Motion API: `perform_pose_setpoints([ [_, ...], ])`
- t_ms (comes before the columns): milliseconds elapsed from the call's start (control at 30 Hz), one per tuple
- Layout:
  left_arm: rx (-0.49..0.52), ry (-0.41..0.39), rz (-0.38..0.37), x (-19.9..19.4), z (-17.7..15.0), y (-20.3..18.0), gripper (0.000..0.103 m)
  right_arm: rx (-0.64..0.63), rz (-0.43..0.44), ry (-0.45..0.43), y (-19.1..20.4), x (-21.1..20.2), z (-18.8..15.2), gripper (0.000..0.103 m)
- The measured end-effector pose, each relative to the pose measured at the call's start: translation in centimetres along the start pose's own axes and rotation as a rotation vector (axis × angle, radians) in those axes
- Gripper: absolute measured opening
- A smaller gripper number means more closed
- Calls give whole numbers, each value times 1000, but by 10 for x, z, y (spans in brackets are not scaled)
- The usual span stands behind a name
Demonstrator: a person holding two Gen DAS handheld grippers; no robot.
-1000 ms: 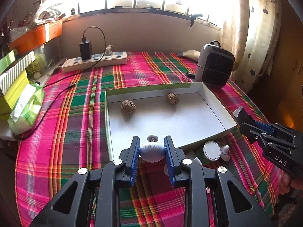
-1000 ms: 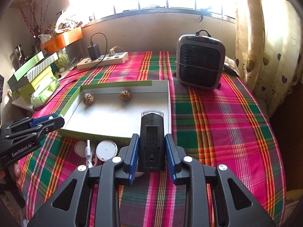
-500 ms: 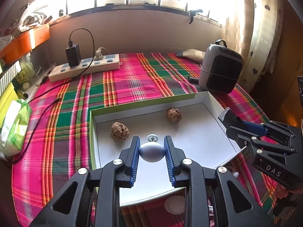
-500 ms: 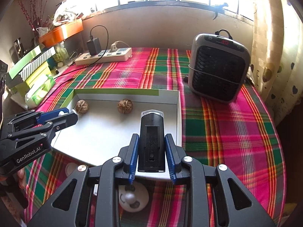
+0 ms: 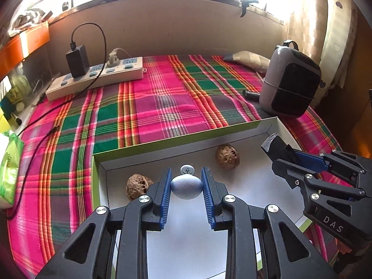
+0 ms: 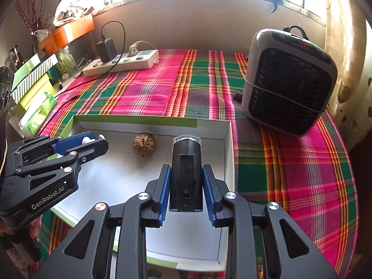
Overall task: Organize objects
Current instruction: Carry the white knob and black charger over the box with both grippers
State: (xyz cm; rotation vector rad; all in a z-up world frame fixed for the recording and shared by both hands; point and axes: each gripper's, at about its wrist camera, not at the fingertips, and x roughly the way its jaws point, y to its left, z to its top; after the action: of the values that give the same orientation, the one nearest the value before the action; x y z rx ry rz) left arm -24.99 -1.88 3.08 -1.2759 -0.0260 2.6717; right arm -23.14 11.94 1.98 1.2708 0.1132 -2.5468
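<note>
Both loads sit over the shallow white cardboard tray with green rim (image 6: 148,119) on the plaid-covered bench (image 5: 162,107).

Left hand-held gripper (image 5: 186,186) is clamped on a pale blue-grey egg-shaped object (image 5: 186,187), long axis crosswise between the blue pads, above the tray's far-left part. One brown wrinkled walnut (image 5: 137,186) lies just beside it at 9 o'clock, a second walnut (image 5: 227,157) at 1 o'clock.

Right hand-held gripper (image 6: 186,186) is clamped on a black rectangular device with a clear tip (image 6: 186,174), long axis pointing 12 o'clock, over the tray's right side.

Judgement: bare tray floor lies straight below both; each release is a plain descent, left one minding the walnuts.
</note>
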Motion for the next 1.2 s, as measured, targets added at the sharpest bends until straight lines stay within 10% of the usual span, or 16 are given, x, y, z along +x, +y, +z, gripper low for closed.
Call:
perform_pose_setpoints([
  [1200,16,44,26,23,2,-3,24,-23,-18,37,3,25,4,29],
])
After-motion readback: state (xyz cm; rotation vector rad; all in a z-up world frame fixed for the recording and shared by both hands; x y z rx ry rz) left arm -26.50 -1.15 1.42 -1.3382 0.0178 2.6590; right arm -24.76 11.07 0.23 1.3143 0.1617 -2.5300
